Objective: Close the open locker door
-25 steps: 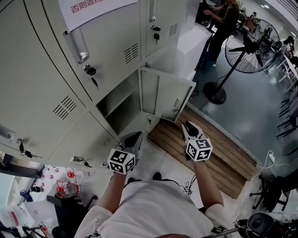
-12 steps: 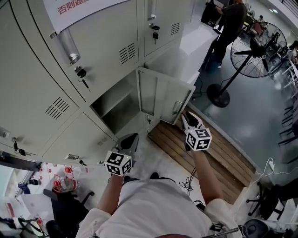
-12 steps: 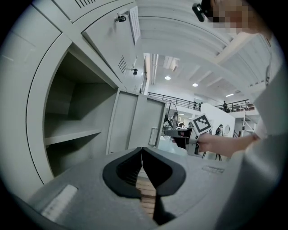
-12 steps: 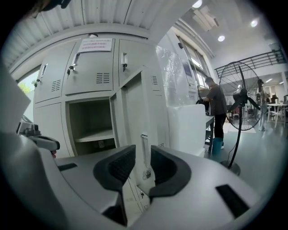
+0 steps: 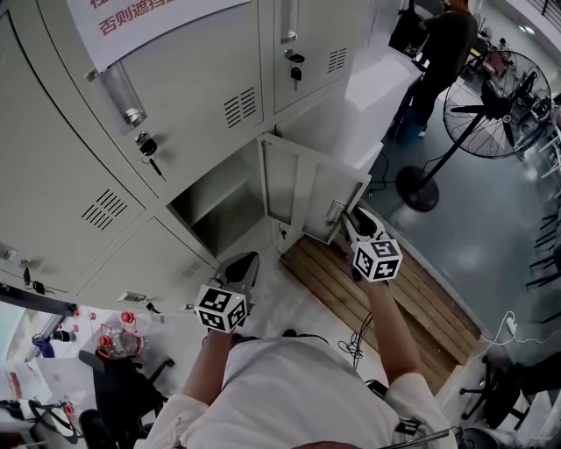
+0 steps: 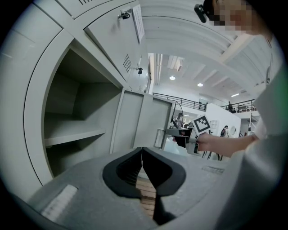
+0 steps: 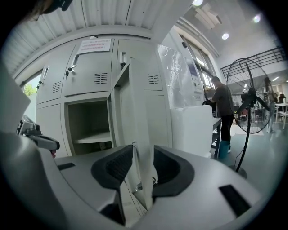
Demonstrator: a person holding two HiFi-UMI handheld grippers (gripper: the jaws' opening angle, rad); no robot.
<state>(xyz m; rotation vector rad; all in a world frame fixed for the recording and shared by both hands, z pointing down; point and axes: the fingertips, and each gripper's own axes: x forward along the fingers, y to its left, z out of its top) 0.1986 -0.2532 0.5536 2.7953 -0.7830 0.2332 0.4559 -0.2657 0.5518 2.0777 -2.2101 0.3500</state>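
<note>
At the locker door [image 5: 302, 188] edge: right tongs [image 5: 352, 217] opening astride it, left tongs [image 5: 244, 259] closed, empty; next, likely push shut.

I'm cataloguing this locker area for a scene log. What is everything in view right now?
lockers: one bank, light grey, head view's left
open locker door: one, grey, lower row, swung out
open compartment: one, grey, one shelf inside
keys: several, dark, hanging in closed doors' locks
notice: one, white with red print, upper door
wooden pallet: one, brown, floor below the door
fan: one, black, standing at right
white counter: one, beside the lockers
person: one, dark clothes, at the counter
left gripper: grey, jaws shut, empty
right gripper: grey, jaws opening, door's edge between them
</note>
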